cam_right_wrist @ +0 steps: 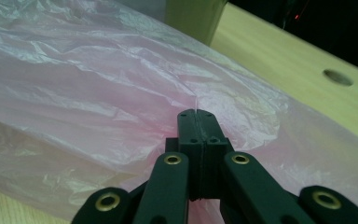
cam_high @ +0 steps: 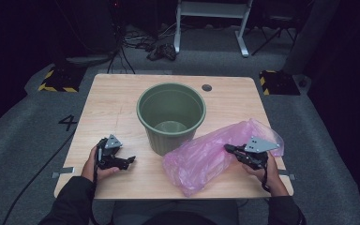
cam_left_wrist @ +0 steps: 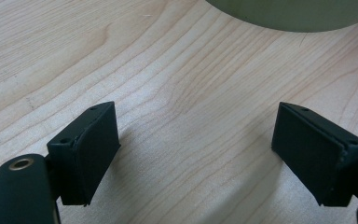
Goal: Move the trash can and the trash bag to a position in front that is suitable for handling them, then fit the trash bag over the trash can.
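Observation:
A green plastic bin (cam_high: 171,116) stands upright in the middle of the wooden table (cam_high: 117,101). To its right lies a crumpled pink plastic bag (cam_high: 206,157), spread toward the front edge. My right gripper (cam_high: 228,149) is shut on the pink plastic bag (cam_right_wrist: 98,98), and its jaws meet on a fold of the film in the right gripper view (cam_right_wrist: 196,114). My left gripper (cam_high: 130,160) rests low over the table at the front left, open with only bare wood between its jaws (cam_left_wrist: 196,140). The bin's base (cam_left_wrist: 289,14) shows just ahead of it.
A round cable hole (cam_high: 206,87) sits near the table's far right corner. Beyond the table are a white frame (cam_high: 213,23), cables on the grey floor and yellow-black striped blocks (cam_high: 56,79) on either side.

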A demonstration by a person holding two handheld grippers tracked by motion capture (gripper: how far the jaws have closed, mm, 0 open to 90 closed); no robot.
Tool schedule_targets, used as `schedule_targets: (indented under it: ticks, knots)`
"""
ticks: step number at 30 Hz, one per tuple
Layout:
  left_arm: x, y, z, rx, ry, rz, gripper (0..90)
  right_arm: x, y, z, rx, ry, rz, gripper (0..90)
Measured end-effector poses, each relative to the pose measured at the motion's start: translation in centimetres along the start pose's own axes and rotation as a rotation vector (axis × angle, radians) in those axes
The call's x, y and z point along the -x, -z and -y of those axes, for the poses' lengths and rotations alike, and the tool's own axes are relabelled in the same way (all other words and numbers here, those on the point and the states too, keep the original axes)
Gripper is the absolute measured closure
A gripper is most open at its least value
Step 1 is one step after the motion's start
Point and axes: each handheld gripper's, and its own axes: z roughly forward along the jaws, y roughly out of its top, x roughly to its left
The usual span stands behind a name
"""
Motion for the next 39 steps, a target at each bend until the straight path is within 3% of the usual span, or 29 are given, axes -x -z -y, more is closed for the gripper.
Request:
schedule_targets:
  ticks: [3,10,16,19,20,24,39]
  knots:
    - [0.0,0.0,0.0,0.000,-0.001,0.000,14.5,0.2,1.3,-0.4,0.051,0.001,0.009,90.0]
    - [0.0,0.0,0.0,-0.003,0.000,-0.002,14.5,0.4,3.5,-1.0,0.113,0.021,0.024,90.0]
    - [0.0,0.0,0.0,-0.002,0.003,-0.004,14.5,0.5,3.9,-1.5,0.135,0.020,0.033,90.0]
    - [0.0,0.0,0.0,-0.003,0.004,-0.004,14.5,0.6,4.3,-2.2,0.180,0.023,0.032,90.0]
    - [0.0,-0.1,-0.1,-0.001,0.005,-0.004,14.4,0.7,4.8,-2.5,0.225,0.027,0.012,90.0]
    - [-0.1,-0.1,-0.2,-0.001,-0.005,0.003,14.1,0.9,5.7,-3.0,0.282,0.033,0.006,90.0]
    - [-0.2,-0.3,-0.3,-0.003,-0.006,0.002,13.2,0.1,9.1,-4.6,0.375,0.076,0.035,90.0]
